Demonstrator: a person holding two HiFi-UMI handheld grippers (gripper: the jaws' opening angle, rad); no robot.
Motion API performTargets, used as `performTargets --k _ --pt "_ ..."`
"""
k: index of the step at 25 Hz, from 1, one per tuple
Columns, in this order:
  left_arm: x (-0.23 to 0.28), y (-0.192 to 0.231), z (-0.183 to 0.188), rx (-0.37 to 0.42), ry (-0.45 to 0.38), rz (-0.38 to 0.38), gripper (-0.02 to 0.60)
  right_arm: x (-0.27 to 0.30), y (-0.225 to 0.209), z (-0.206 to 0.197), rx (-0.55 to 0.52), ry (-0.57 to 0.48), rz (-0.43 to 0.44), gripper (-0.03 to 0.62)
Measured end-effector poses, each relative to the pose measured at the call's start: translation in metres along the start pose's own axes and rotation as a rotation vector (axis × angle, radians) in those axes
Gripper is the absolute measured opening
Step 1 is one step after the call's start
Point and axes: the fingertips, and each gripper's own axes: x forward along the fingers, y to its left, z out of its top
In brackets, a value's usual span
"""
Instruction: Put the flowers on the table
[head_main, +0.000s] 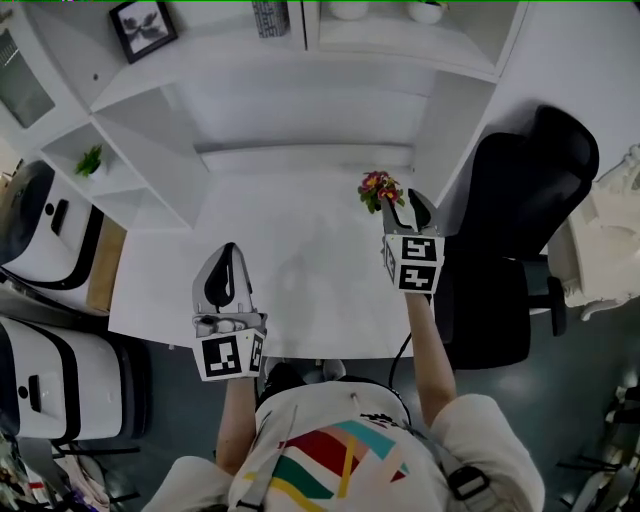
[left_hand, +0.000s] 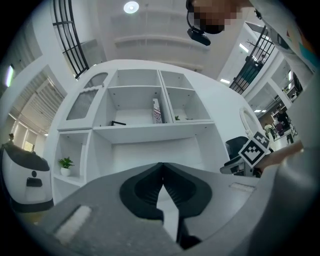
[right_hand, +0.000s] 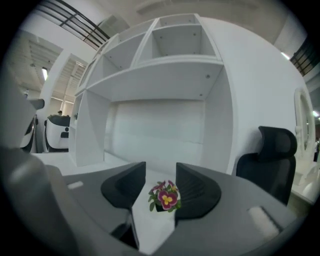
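Flowers (head_main: 379, 187) (right_hand: 164, 196) sit on my bench (head_main: 300, 270) near its back right corner, between the tips of my right claw (head_main: 404, 203) (right_hand: 160, 175). That claw is parted and not pinching them. Left claw (head_main: 227, 255) (left_hand: 161, 167) is clenched on nothing, over the bench's front left edge. Black office chair (head_main: 520, 210) stands beside the bench.

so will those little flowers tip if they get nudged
Probably: the flowers spread wider than the small dark base below them, so a sideways nudge may tip them. They look light and might slide on the smooth white table. The petals seem soft, so a hard squeeze could crush them.
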Motion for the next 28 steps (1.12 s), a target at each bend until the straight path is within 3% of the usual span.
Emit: performTargets --k 2,5,8,15,18,28 --pt "0.002 0.001 0.004 -0.006 -0.013 0.004 0.003 -0.017 0.005 0.028 -0.025 -0.08 -0.015 0.142" --pt "0.001 -0.004 0.012 0.028 -0.029 -0.007 0.003 -0.046 0.023 0.053 -0.082 -0.184 -0.02 0.0" --pt "0.001 -0.018 0.023 0.081 -0.056 -0.038 0.003 -0.067 0.047 0.06 -0.086 -0.212 0.021 0.0" --pt "0.001 -0.032 0.018 0.029 -0.048 -0.069 0.003 -0.096 0.095 0.058 -0.075 -0.217 0.12 0.0" --pt "0.0 -0.027 0.018 -0.001 -0.043 -0.047 0.003 -0.099 0.098 0.058 -0.074 -0.221 0.138 0.0" --pt "0.001 -0.014 0.026 0.017 -0.055 -0.018 0.003 -0.1 0.098 0.073 -0.046 -0.26 0.15 0.0"
